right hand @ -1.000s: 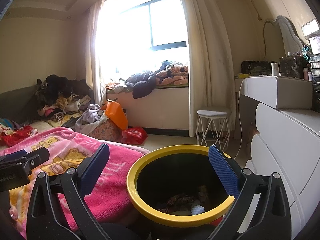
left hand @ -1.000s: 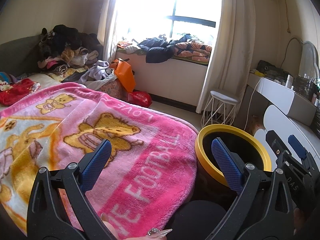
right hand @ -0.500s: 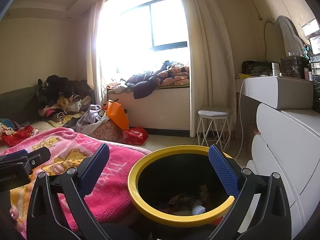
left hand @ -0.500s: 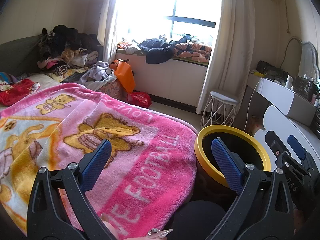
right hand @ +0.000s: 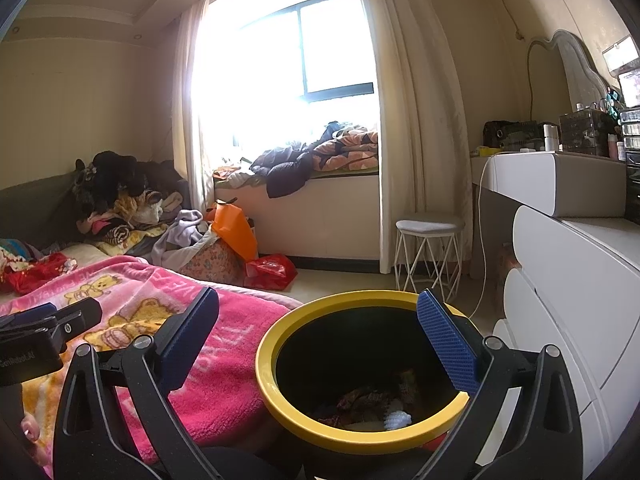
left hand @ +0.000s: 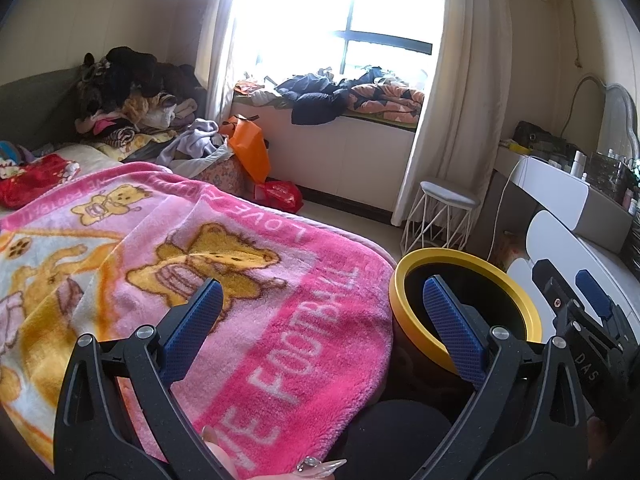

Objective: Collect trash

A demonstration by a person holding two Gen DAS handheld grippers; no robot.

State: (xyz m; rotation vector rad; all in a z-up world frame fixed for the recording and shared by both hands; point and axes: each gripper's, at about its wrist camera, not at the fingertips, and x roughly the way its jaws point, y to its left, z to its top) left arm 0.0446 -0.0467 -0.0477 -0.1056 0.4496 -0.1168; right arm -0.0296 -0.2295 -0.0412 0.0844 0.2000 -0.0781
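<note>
**Beside the bed: two empty grippers at the waste bin**

Above the bin's mouth, the right gripper [right hand: 318, 312] is hovering with its blue-padded fingers [right hand: 446, 338] spread wide and nothing between them. The left gripper [left hand: 320, 300] is likewise standing wide and empty, one finger [left hand: 192, 324] lying over the pink blanket [left hand: 256, 280] and the other showing in front of the bin's rim. In the left wrist view the right gripper [left hand: 592, 308] is appearing at the right edge, just beside the bin; in the right wrist view the left gripper's body [right hand: 44, 336] is showing at the left edge, over the blanket.

The yellow-rimmed black bin [right hand: 280, 396] is standing on the floor, touching or just beside the blanket's hanging edge, with a white dresser [right hand: 568, 304] close on its other side. Trash [right hand: 372, 404] is lying at the bottom of the bin: dark crumpled scraps and one small white ribbed piece [right hand: 397, 419]; what the scraps are cannot be told.

Farther out, a white wire-legged stool [right hand: 428, 252] is standing by the curtain [right hand: 416, 128]. An orange bag [right hand: 234, 228] and a red bag [right hand: 272, 270] are resting on the floor near the window ledge, on which clothes and a quilt [right hand: 316, 160] are piled. More clothes [right hand: 120, 196] are heaped at the far end of the bed.
</note>
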